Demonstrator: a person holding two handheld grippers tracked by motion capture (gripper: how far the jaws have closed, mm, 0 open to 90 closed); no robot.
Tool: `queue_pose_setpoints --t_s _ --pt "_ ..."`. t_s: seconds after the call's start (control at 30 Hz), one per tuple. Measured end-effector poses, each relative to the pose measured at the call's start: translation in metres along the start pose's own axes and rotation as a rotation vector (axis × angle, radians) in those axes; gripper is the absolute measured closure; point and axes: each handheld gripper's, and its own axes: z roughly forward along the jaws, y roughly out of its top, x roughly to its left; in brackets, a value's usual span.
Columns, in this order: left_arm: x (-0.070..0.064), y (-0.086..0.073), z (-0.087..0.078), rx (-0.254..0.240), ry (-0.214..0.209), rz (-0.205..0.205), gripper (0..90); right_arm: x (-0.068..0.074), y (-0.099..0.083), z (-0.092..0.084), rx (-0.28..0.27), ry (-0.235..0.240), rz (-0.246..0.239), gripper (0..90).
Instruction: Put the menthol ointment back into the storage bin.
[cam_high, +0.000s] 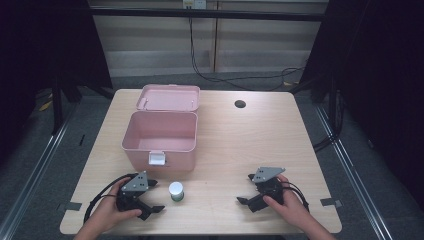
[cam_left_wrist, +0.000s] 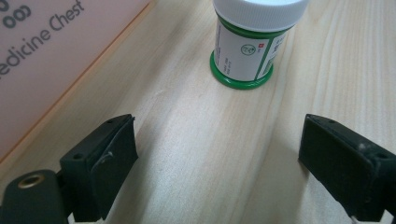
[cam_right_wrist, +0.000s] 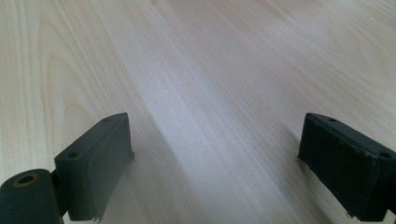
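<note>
Left tongs (cam_left_wrist: 217, 154) gape; jar (cam_left_wrist: 252, 39) top cut off ahead.

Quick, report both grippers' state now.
Left gripper: open, holding nothing; the jar stands ahead of it.
Right gripper: open, holding nothing.

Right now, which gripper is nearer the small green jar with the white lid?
Left. The left gripper sits just left of the jar, open jaws pointing at it. The right gripper rests farther off to its right, also open.
</note>
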Motion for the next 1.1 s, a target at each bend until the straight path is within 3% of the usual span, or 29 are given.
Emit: queue_pose_setpoints --t_s 0.2,0.3,0.33,0.37,0.43,0.5,0.57,0.73,0.87,0.97,1.1 --pt "-0.001 0.003 0.000 0.020 0.008 -0.005 10.7 0.000 0.000 0.000 0.001 -0.002 0.003 9.0" --pt "-0.004 0.009 -0.003 0.097 0.015 -0.008 11.3 0.000 0.000 0.000 0.001 -0.002 0.003 9.0" --pt "-0.004 0.009 -0.003 0.097 0.015 -0.008 13.7 0.000 0.000 0.000 0.001 -0.002 0.003 9.0" --pt "-0.006 0.014 -0.005 0.143 0.020 -0.010 17.2 0.000 0.000 0.000 0.001 -0.002 0.003 9.0" --pt "-0.007 0.015 -0.006 0.163 0.017 -0.011 17.8 0.001 0.000 0.000 0.001 -0.005 0.005 9.0" --pt "-0.013 0.019 -0.008 0.211 -0.008 0.017 19.6 0.001 0.000 0.000 0.002 -0.006 0.007 9.0" --pt "-0.016 0.024 -0.010 0.250 0.000 0.008 22.6 0.001 0.000 0.000 0.001 -0.006 0.006 9.0" --pt "-0.017 0.048 -0.016 0.351 -0.017 0.022 24.3 0.001 0.000 0.000 0.001 -0.007 0.007 9.0" --pt "-0.018 0.069 -0.011 0.453 -0.044 0.040 25.6 0.001 0.000 0.000 0.002 -0.007 0.008 9.0" --pt "-0.016 0.082 -0.004 0.531 -0.042 0.052 26.8 0.001 0.000 0.000 0.001 -0.007 0.008 9.0" --pt "-0.015 0.098 0.004 0.571 -0.052 0.080 30.1 0.001 0.000 0.000 0.000 -0.006 0.006 9.0"
